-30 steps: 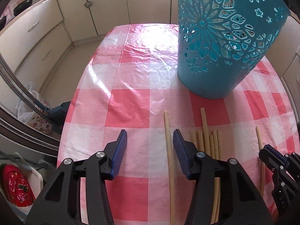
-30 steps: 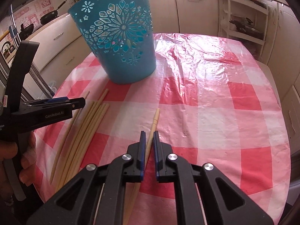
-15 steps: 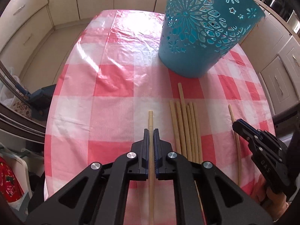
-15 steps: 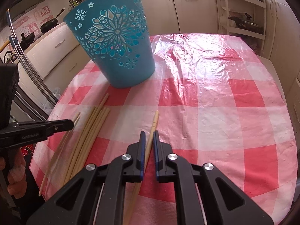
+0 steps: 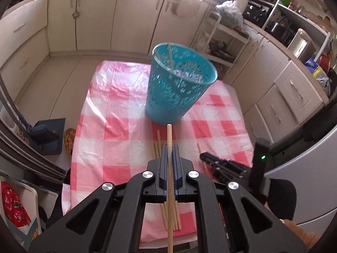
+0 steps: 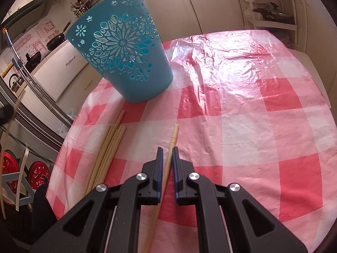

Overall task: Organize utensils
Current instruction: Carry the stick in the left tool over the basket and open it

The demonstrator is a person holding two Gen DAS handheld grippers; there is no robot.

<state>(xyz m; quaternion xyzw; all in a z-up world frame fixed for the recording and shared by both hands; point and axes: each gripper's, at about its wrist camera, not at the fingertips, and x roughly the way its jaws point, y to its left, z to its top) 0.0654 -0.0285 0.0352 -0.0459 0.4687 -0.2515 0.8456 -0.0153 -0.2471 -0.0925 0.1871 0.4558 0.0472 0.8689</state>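
Note:
A teal cut-out basket (image 5: pixel 179 88) stands on the red-checked table (image 5: pixel 109 130); one chopstick (image 5: pixel 169 57) leans inside it. My left gripper (image 5: pixel 169 147) is shut on a wooden chopstick (image 5: pixel 169 135) and holds it high above the table, pointing toward the basket. Several chopsticks (image 5: pixel 157 147) lie on the cloth below. In the right wrist view the basket (image 6: pixel 122 50) stands at the back left, with a bundle of chopsticks (image 6: pixel 107 151) in front of it. My right gripper (image 6: pixel 166 149) is low over the cloth, its jaws narrowly around a single chopstick (image 6: pixel 173 136) lying there.
Cream kitchen cabinets (image 5: pixel 94 21) surround the table. A shelf rack (image 5: pixel 223 40) with pans stands behind the basket. A blue dustpan (image 5: pixel 47 137) lies on the floor at left. The right gripper's body (image 5: pixel 227 166) shows beside the left one.
My left gripper closed on a chopstick and lifted it well above the table, so the basket's opening now shows. My right gripper stayed around its chopstick on the cloth.

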